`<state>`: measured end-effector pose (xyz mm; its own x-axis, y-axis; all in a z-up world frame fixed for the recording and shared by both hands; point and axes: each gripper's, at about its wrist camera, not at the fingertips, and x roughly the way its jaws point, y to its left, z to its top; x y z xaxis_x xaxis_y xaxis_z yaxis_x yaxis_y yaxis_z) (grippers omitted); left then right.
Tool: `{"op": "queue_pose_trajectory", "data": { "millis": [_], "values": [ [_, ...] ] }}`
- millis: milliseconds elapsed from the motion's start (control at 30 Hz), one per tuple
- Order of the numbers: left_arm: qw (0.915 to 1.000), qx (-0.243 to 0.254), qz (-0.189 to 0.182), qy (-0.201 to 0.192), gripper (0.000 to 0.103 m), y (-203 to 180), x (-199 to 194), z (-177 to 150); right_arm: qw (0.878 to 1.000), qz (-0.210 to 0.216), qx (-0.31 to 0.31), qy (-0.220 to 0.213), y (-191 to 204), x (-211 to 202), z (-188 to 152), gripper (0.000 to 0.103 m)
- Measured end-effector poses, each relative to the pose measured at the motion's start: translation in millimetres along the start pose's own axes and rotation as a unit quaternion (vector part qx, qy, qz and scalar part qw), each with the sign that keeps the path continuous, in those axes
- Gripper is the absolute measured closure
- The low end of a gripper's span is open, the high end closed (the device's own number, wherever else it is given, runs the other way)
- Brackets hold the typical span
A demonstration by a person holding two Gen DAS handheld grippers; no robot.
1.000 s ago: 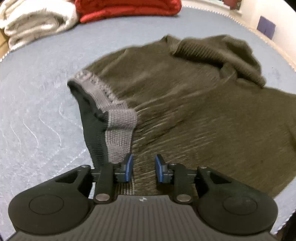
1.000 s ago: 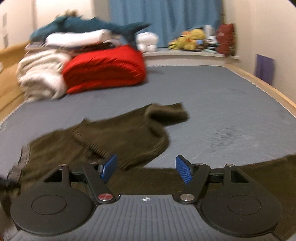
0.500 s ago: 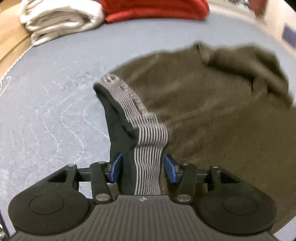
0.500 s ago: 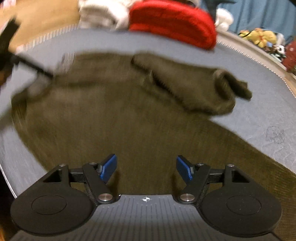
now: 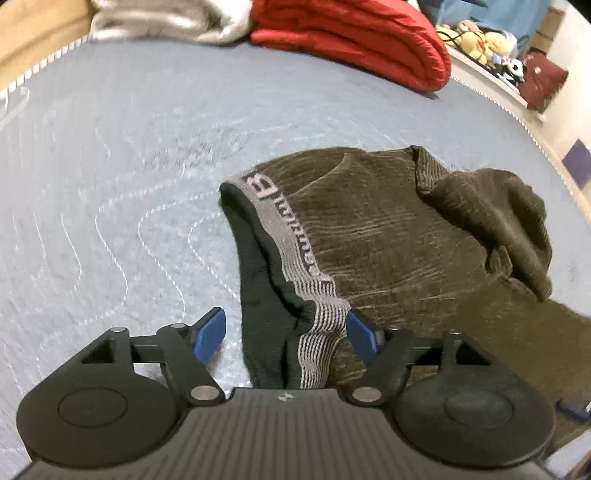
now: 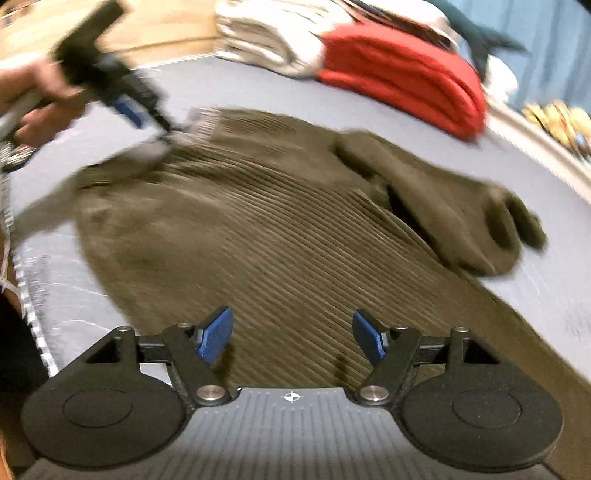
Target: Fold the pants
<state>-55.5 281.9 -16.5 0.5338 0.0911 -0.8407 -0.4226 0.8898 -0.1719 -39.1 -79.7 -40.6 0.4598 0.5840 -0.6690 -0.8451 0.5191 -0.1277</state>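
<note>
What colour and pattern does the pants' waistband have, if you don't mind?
Grey with thin dark stripes and dark lettering; the waistband shows best in the left wrist view.

One pants (image 5: 399, 236), two hand-held grippers (image 5: 286, 334) (image 6: 291, 334), one red blanket (image 5: 354, 33).

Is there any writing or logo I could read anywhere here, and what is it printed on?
Grey waistband of the brown pants: dark woven lettering runs along it, seen at an angle and distorted; I cannot read it reliably.
Left gripper and right gripper bodies: only a small round crosshair mark, no words.
Red folded bedding and plush toys: no legible text.
</note>
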Motion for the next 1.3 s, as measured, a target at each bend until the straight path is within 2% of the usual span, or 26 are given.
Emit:
{"op": "queue_pose_trajectory", "data": {
  "millis": [100,233,400,567,633,667,767,833,867,900,933,1000,1100,1167,1233,1300],
  "values": [
    [0.9996,-0.012,-0.005,0.026,0.025,5.6,12.2,-2.9,0.998,0.03,-0.052,-0.018,24.6,-3.6,4.3,0.029],
    [0.9981,-0.022,-0.02,0.053,0.025,7.4,27.6,-10.0,0.994,0.05,-0.1,-0.016,44.2,1.2,3.7,0.029],
    [0.9977,-0.028,-0.026,0.055,0.024,9.5,41.2,-13.4,0.992,0.064,-0.11,-0.004,52.9,10.1,1.9,0.03],
    [0.9989,0.0,-0.01,0.046,0.023,-0.5,42.9,-15.1,0.991,0.072,-0.117,0.009,59.4,21.2,2.8,0.031],
    [0.9991,0.004,-0.004,0.042,0.035,-1.1,42.1,-15.8,0.989,0.074,-0.124,0.016,62.9,25.8,2.8,0.031],
    [0.9991,0.007,-0.005,0.041,0.038,-2.1,41.7,-15.6,0.989,0.076,-0.127,0.018,63.9,29.0,1.0,0.031],
    [0.9993,0.021,-0.004,0.029,0.059,-2.5,34.7,-15.7,0.989,0.083,-0.12,0.02,61.9,32.6,6.7,0.032],
    [0.9995,0.023,-0.012,0.016,0.071,-2.1,27.2,-16.5,0.988,0.093,-0.12,0.021,60.8,34.0,9.7,0.048],
    [0.9997,0.017,-0.015,0.006,0.074,-1.1,21.7,-17.3,0.987,0.103,-0.121,0.022,61.7,34.6,10.4,0.052],
    [0.9998,0.011,-0.017,-0.003,0.079,-0.4,16.5,-17.9,0.986,0.112,-0.125,0.022,63.3,34.6,10.1,0.064],
    [0.9997,0.006,-0.019,-0.014,0.082,0.2,9.2,-19.0,0.984,0.119,-0.132,0.019,65.4,33.7,10.8,0.08],
    [0.9995,0.005,-0.016,-0.028,0.085,-0.6,-3.6,-20.8,0.981,0.124,-0.151,0.011,69.8,31.1,12.3,0.091],
    [0.9992,0.037,0.009,-0.016,0.085,-6.9,-1.1,-25.1,0.976,0.148,-0.158,-0.001,67.1,24.2,16.9,0.094],
    [0.999,0.032,0.029,0.013,0.072,-6.4,15.7,-29.1,0.974,0.159,-0.159,-0.004,61.1,21.9,17.3,0.094],
    [0.9985,0.026,0.047,0.01,0.055,-6.7,16.7,-26.6,0.975,0.17,-0.146,0.005,55.4,24.3,14.7,0.093],
    [0.9975,0.021,0.066,-0.011,0.054,-10.9,4.4,-19.8,0.976,0.17,-0.138,0.012,54.1,26.6,14.6,0.091]
  ]
}}
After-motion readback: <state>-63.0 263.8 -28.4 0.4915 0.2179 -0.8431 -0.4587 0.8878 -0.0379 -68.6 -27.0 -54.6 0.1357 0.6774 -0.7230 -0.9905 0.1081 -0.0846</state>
